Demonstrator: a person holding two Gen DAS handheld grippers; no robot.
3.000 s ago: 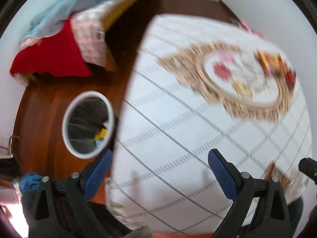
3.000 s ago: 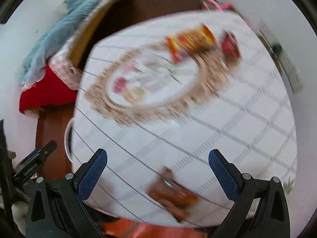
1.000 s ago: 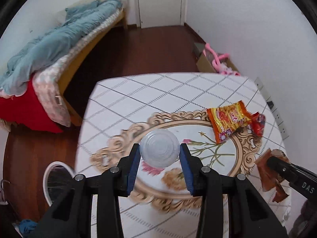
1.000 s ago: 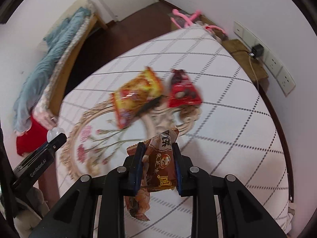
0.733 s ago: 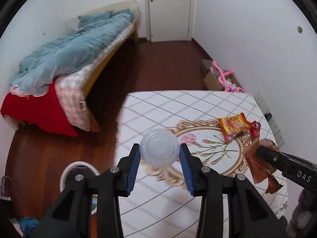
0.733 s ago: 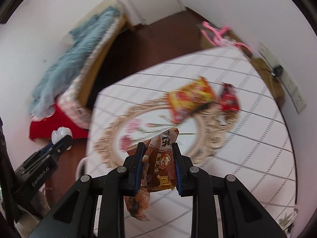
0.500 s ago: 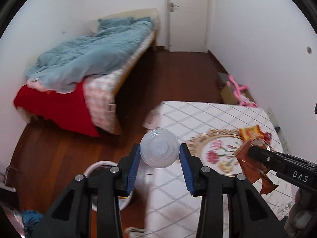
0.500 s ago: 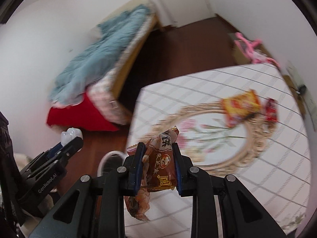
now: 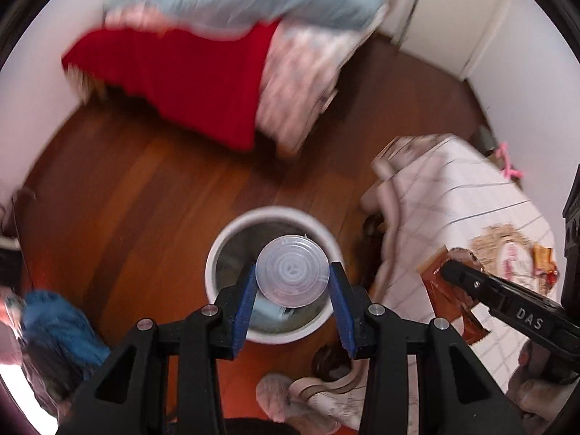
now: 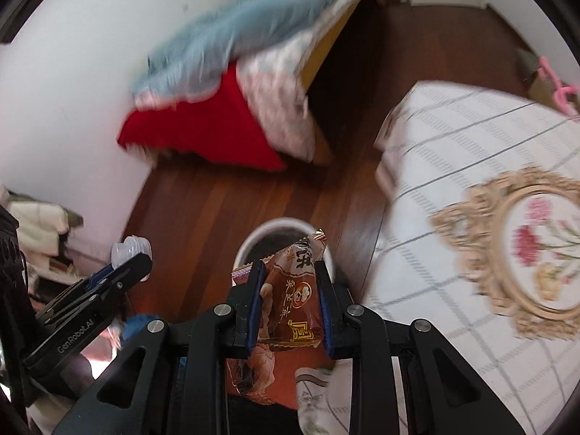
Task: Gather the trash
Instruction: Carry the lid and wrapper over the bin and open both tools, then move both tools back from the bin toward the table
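My left gripper (image 9: pixel 293 275) is shut on a clear plastic cup (image 9: pixel 292 271), seen end-on, and holds it right above the white round trash bin (image 9: pixel 232 235) on the wooden floor. My right gripper (image 10: pixel 289 282) is shut on a brown snack wrapper (image 10: pixel 293 290) and holds it above the near side of the same bin (image 10: pixel 253 235). In the left wrist view the right gripper (image 9: pixel 449 272) and its wrapper (image 9: pixel 435 282) sit to the right, over the table edge. In the right wrist view the left gripper (image 10: pixel 137 253) with the cup (image 10: pixel 128 248) is at the left.
A table with a white checked cloth (image 10: pixel 471 137) stands right of the bin; an orange wrapper (image 9: pixel 543 255) lies on it. A bed with red and blue covers (image 9: pixel 203 72) is beyond. Slippers (image 9: pixel 308 395) and a blue cloth (image 9: pixel 61 322) lie on the floor.
Both grippers closed on the cup and the wrapper on the table, then swung left off the table and tipped down over the trash bin.
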